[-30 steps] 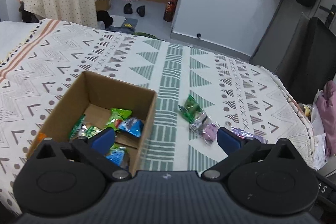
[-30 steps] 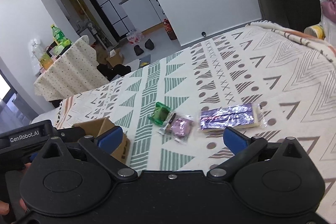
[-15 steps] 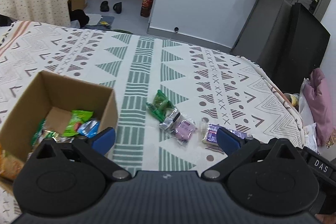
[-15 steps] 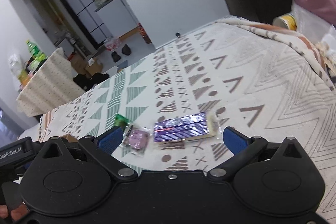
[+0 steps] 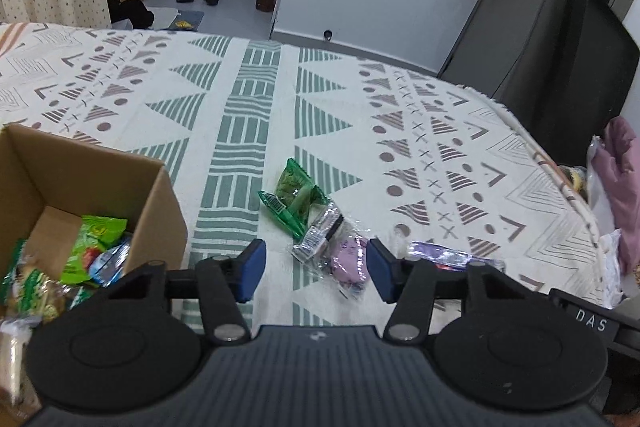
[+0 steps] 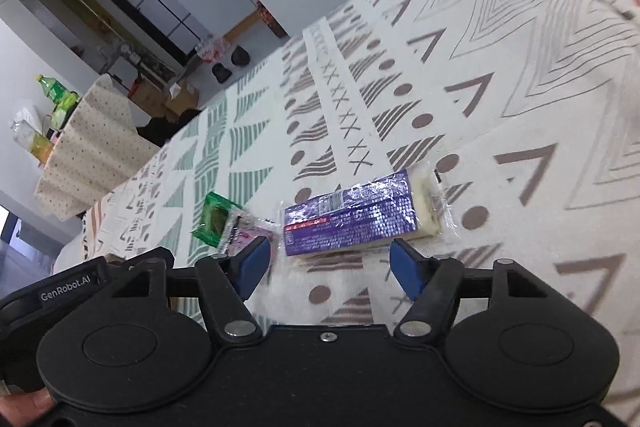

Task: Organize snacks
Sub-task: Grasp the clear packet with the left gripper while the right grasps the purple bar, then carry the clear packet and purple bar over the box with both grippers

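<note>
Both hand-held grippers are held wide, empty: the left hand-held gripper (image 5: 313, 275) over the pink snack (image 5: 349, 259), the right hand-held gripper (image 6: 330, 265) before the purple packet (image 6: 352, 219). Closing, then carrying to the cardboard box (image 5: 156, 203), seems required next.

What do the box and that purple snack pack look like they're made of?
The box looks like plain brown corrugated cardboard: matte, with raw cut edges. The purple snack pack seems to be glossy clear plastic film with a metallic purple printed part; it glints and crinkles, and its clear end shows a pale snack inside.
</note>
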`<state>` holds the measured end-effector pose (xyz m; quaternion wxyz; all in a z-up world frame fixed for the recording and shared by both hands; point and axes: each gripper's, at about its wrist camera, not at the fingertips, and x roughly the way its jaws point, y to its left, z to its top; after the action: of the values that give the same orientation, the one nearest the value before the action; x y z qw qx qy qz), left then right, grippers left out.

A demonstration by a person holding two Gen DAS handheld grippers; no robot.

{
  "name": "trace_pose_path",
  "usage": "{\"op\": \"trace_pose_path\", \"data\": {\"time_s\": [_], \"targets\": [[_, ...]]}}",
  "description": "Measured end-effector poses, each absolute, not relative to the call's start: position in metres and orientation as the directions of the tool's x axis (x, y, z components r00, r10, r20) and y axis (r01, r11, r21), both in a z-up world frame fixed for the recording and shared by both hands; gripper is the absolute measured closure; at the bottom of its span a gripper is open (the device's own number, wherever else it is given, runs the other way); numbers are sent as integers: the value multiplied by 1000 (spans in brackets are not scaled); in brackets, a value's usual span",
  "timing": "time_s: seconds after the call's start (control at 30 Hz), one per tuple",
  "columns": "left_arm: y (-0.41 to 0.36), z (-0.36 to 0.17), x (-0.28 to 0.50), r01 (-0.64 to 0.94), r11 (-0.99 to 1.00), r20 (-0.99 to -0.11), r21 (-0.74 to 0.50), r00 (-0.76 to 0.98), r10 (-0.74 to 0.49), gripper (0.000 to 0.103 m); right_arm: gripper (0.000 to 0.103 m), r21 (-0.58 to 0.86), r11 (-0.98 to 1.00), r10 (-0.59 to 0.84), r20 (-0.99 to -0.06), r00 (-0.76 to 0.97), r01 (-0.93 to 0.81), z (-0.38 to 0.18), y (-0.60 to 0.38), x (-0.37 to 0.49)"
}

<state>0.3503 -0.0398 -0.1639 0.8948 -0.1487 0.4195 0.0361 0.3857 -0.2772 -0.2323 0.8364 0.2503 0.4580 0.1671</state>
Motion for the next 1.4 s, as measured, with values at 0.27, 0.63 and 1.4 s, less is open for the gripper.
{"op": "trace_pose_path", "data": {"time_s": [0.27, 0.63, 1.4], "targets": [[-37, -196, 380, -200, 955, -798, -217, 600, -56, 64, 37, 574, 819, 502, -699, 508, -20, -255, -270, 412], [-42, -217, 405, -207, 956, -821, -210, 569, -58, 60, 28, 575, 818, 482, -665, 571, -21, -262, -258, 429], [-57, -219, 396, -167, 974, -848, -152, 529, -41, 83, 65, 324, 940, 328, -771, 546, -108, -252, -227, 422]]}}
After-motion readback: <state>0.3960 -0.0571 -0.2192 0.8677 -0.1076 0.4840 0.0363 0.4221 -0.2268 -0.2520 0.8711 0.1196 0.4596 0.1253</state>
